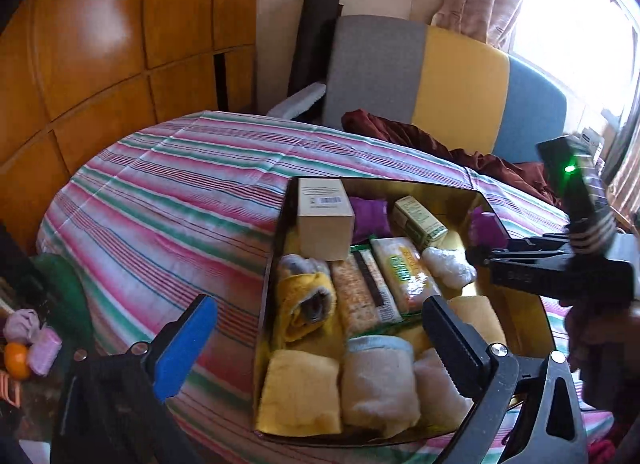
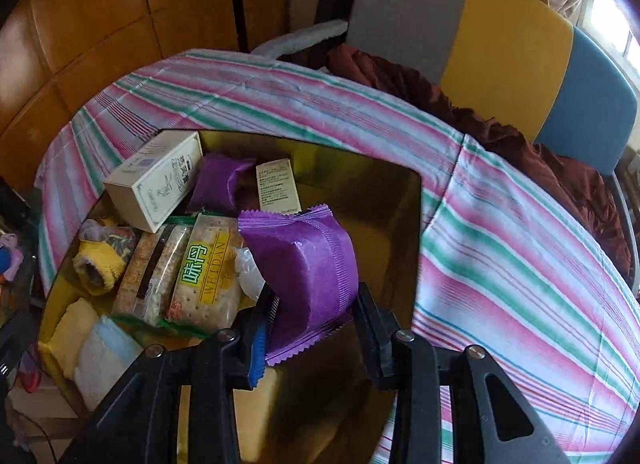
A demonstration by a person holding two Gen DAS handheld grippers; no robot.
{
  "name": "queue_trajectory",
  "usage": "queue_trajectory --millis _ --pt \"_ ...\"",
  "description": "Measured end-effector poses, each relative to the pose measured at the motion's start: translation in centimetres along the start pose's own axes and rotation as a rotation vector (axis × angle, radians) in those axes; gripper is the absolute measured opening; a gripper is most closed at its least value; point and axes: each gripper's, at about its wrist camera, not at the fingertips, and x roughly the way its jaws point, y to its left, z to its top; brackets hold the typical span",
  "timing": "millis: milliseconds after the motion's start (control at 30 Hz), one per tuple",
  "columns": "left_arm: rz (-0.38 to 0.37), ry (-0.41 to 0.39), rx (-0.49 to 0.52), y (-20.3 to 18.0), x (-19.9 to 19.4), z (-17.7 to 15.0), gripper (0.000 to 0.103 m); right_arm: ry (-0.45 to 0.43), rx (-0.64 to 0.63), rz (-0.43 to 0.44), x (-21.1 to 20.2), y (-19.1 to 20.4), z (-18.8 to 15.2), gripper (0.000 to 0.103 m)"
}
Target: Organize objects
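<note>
We note the purple snack packet (image 2: 304, 276) clamped between the jaws of the right gripper (image 2: 310, 328), held above the right, emptier part of the gold-lined box (image 2: 412, 199); in the left wrist view the same packet (image 1: 486, 225) shows at the tip of the right gripper (image 1: 480, 254), over the box's far right corner.

The box (image 1: 280, 248) sits on the bench under a pink, green and white striped cloth (image 1: 168, 199). Inside we see, at the far left, a tan carton (image 1: 324, 219) lying partly on the other goods, a second purple packet (image 1: 370, 213) just beside it, and a small green-printed box (image 1: 418, 219) further right. Mid-box lie two cracker packs (image 1: 384, 276) side by side, with a white crinkled wrapper (image 1: 448, 266) to their right and a rolled yellow cloth (image 1: 306, 304) to their left. Along the near wall, folded towels: yellow (image 1: 298, 392), pale with blue edge (image 1: 380, 376), cream (image 1: 438, 384).

The left gripper (image 1: 320, 352) has its jaws spread wide with nothing gripped, hovering over the near end of the box.

Beyond the bench: a grey, yellow and blue chair (image 1: 440, 79) with a maroon cloth (image 1: 400, 131) on it, and wooden panels (image 1: 100, 43) to the left.
</note>
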Motion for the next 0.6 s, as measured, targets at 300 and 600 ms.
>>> queue_trajectory --millis 300,600 --pt "0.076 -0.005 -0.008 0.7 -1.0 -0.8 0.103 -0.055 0.006 -0.019 -2.0 0.2 -1.6 0.065" --pt "0.114 -0.053 0.007 0.0 -2.7 -1.8 0.103 -0.154 0.104 -0.013 -6.2 0.1 -5.4 0.065"
